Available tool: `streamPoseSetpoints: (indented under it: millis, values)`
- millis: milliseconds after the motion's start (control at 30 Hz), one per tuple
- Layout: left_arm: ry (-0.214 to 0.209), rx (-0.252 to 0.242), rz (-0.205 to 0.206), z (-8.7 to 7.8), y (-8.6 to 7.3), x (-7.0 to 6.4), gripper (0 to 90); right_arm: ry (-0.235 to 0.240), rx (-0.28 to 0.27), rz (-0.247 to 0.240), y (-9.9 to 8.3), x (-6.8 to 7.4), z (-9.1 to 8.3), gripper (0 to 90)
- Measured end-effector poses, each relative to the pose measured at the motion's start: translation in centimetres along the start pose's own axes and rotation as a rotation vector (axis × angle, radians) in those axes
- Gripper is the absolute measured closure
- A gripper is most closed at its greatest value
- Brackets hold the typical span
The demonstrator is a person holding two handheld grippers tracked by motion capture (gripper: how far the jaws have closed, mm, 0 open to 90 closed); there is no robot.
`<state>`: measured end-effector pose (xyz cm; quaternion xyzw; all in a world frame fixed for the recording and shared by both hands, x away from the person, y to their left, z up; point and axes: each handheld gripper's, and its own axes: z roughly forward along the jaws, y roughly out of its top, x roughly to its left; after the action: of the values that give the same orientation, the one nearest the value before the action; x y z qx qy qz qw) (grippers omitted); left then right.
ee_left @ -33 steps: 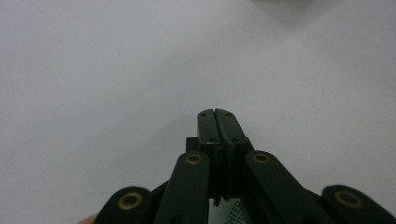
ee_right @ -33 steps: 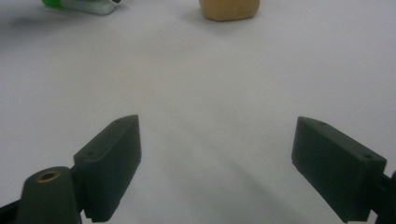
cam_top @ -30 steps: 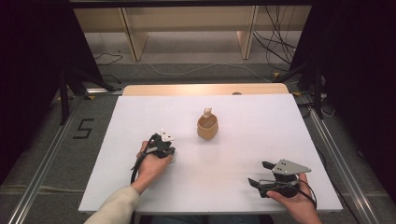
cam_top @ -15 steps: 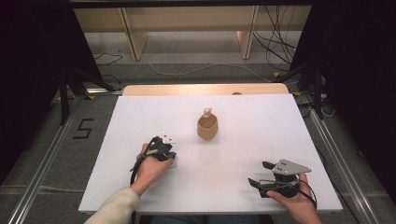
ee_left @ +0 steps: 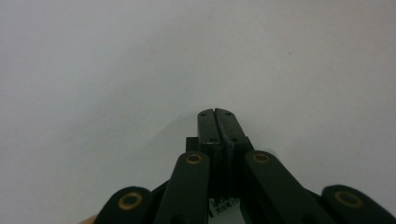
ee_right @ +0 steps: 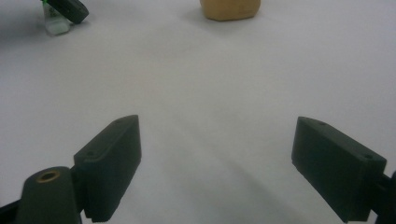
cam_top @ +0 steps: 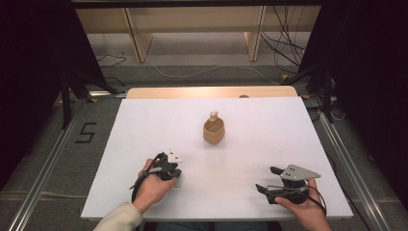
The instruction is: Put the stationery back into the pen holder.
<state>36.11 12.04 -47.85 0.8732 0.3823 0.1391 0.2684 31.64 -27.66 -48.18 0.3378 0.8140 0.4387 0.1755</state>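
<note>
A tan cup (cam_top: 213, 132) stands mid-table with a small white piece (cam_top: 213, 115) at its far rim; its base (ee_right: 229, 9) also appears at the top of the right gripper view. My left gripper (cam_top: 171, 172) is near the front left, tipped down at the white table (cam_top: 144, 125). Its jaws are shut together (ee_left: 217, 115) with nothing seen between them. A small clear item with a green mark (ee_right: 55, 22) sits at that gripper's jaw tip (ee_right: 70, 8). My right gripper (cam_top: 266, 178) rests at the front right, open (ee_right: 217, 128) and pointing left across bare table.
A wooden strip (cam_top: 211, 92) borders the table's far edge. Metal rails (cam_top: 53, 163) run along both sides on the floor. Shelving legs (cam_top: 134, 38) and cables (cam_top: 288, 53) lie beyond the table.
My left gripper has shifted a little toward the person's side and down onto the table. The right gripper and the cup have not moved.
</note>
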Motion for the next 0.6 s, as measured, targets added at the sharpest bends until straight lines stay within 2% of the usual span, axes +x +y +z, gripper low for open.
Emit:
streamPoseSetpoints:
  millis: [167,600]
  values:
    - [-0.003,-0.004,0.011,-0.28,-0.45,-0.44,89.9,0.001,-0.002,-0.003,0.01,0.01,0.01,16.7]
    - [-0.004,-0.019,0.010,-0.45,-0.88,-0.50,89.8,0.001,-0.001,-0.004,0.00,0.00,0.02,16.7]
